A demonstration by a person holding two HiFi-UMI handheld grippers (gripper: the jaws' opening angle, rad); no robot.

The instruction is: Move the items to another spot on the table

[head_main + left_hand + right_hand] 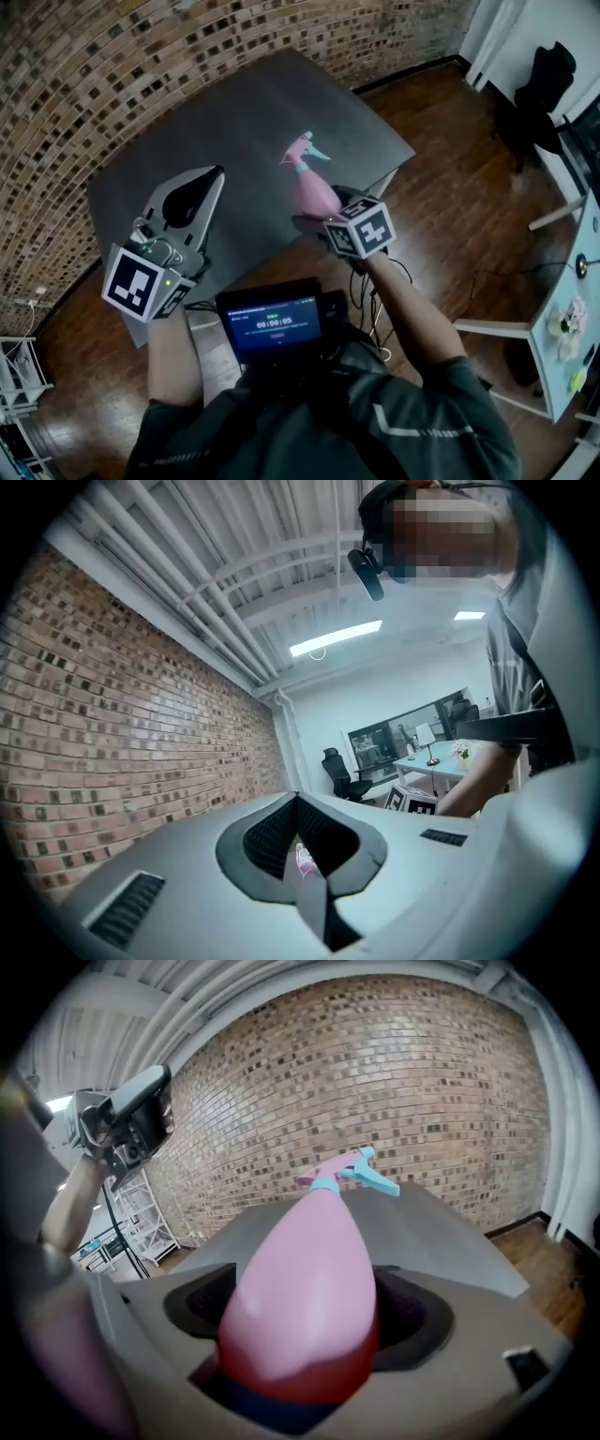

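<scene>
Right gripper view — unlike head view — shows right claw (pixel 305 1321) gripping pink spray bottle (pixel 309 1251); left claw (pixel 302 850) closed.

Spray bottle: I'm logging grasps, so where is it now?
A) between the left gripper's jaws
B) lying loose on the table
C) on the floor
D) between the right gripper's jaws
D: in its own view, the right gripper is closed on the spray bottle.

Base of spray bottle (pixel 311 183) hidden behind right tongs (pixel 322 208) (head view), table (pixel 206 112) near edge behind left tongs (pixel 212 175)
</scene>
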